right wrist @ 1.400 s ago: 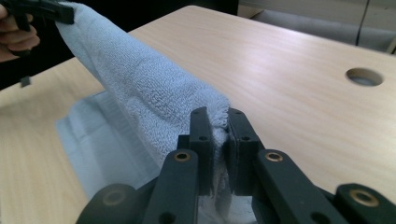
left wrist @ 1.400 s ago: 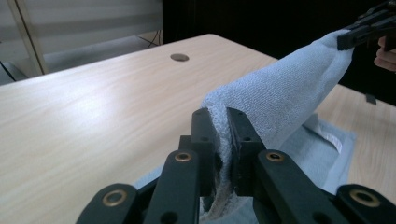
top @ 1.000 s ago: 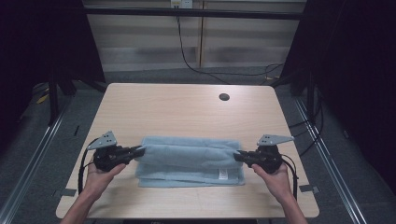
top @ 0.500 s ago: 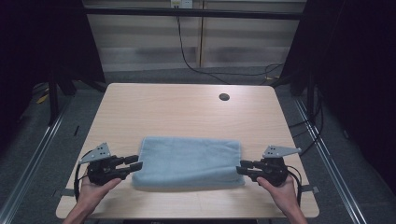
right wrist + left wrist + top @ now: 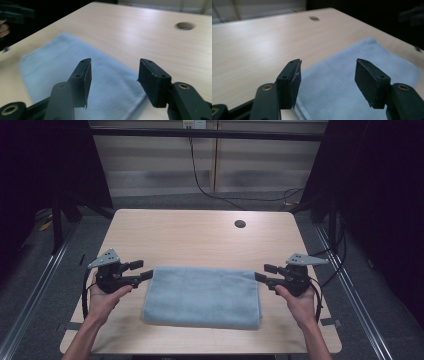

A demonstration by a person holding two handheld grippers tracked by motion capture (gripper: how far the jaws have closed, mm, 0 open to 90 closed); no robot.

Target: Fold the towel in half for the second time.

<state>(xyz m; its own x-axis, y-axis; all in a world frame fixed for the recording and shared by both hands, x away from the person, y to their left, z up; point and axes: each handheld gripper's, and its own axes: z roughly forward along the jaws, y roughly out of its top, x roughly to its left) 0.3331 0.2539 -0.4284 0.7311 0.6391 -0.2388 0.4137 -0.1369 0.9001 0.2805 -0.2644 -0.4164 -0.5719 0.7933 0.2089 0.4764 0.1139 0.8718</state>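
Blue folded towel (image 5: 202, 296) lies flat on the desk (image 5: 200, 235), between the left tool (image 5: 141, 272) and right tool (image 5: 262, 274), whose jaws have just been opening, nothing between them. A careless re-grip could catch one layer and undo the fold.

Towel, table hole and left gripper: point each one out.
towel (image 5: 202, 296), high view, middle of the folded blue cloth.
table hole (image 5: 240, 224), high view, centre of the round opening.
left gripper (image 5: 141, 270), high view, midway between its open fingertips.
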